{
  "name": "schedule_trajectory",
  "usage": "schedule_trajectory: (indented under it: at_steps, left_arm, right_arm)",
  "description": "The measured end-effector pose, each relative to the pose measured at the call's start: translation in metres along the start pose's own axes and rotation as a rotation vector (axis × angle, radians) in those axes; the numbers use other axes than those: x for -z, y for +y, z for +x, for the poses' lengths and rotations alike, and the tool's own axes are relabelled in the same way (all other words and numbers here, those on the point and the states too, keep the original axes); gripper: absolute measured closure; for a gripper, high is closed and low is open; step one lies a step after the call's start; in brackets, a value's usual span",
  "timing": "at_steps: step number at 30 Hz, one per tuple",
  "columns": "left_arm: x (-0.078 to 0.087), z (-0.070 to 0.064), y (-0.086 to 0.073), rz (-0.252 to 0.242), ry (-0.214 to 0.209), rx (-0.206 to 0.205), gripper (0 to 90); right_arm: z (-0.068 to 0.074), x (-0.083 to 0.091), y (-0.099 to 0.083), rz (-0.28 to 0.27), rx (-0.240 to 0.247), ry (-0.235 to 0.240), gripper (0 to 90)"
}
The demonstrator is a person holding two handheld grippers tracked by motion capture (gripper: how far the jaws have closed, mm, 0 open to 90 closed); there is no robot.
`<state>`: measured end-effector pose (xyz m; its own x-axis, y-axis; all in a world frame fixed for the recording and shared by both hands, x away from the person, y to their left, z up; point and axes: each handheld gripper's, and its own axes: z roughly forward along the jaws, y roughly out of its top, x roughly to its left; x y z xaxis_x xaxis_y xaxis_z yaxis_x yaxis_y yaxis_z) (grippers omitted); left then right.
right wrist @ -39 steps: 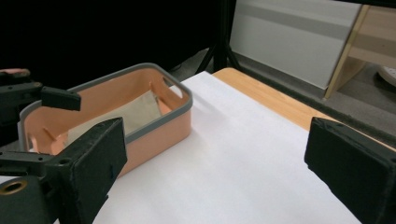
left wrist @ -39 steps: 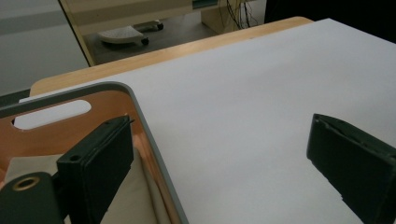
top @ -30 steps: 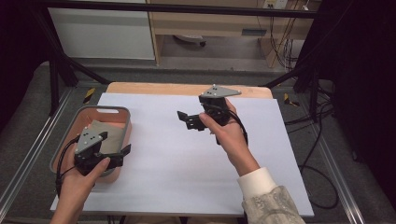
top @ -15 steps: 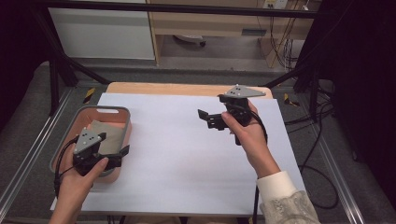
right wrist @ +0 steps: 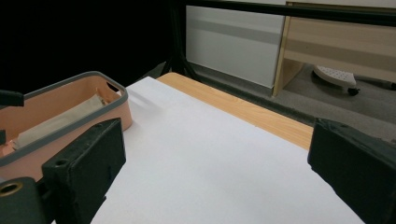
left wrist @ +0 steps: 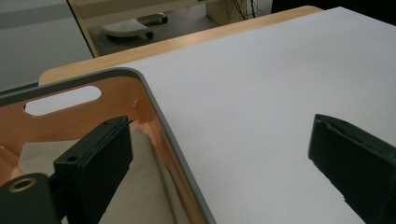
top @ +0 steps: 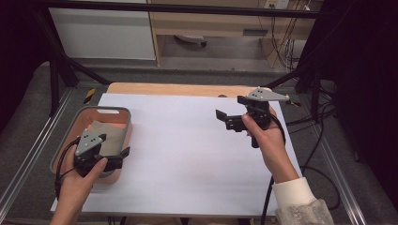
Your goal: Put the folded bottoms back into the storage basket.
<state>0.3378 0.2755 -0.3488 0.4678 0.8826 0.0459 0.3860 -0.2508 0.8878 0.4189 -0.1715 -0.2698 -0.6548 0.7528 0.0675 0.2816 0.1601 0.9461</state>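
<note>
Rightward and toward the far right corner of the table is where the right gripper (top: 224,120) has travelled over the last second, while the left gripper (top: 123,157) sits at the near end of the tray (top: 88,112) much as before. Both tongs are released: in each gripper view the two black jaws stand wide apart with nothing between them.

One tray rests at the left edge of the white sheet (top: 187,154) that covers the wooden table (top: 178,89). Its long axis runs from the person's side toward the far edge, and the end with the slot handle (left wrist: 63,100) points away from the person. It is salmon-coloured inside with a grey rim.

One folded beige cloth (top: 104,136) lies flat in the tray, its length following the tray's; in the left gripper view one jaw hangs over the cloth (left wrist: 140,196) and the other over bare white sheet outside the rim.

The right gripper is held above the sheet, well apart from the tray, jaws pointing left toward it. No writing or label is legible anywhere.

Counted: two grippers, one tray, one cloth.
</note>
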Motion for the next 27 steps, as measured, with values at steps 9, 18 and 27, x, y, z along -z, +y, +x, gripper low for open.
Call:
schedule_trajectory:
  at_steps: [9,18,27]
  left_arm:
    - [0.000,0.002,-0.001,0.006,-0.003,-0.001,6.6]
    - [0.000,0.004,-0.002,0.001,-0.004,-0.001,6.6]
    - [0.000,0.006,-0.003,-0.002,-0.004,0.012,6.6]
  right_arm:
    - [-0.010,0.013,-0.002,-0.009,-0.002,-0.019,4.0]
    - [-0.020,0.024,-0.006,-0.024,-0.012,-0.041,4.3]
    - [-0.034,0.038,-0.012,-0.055,-0.018,-0.084,4.6]
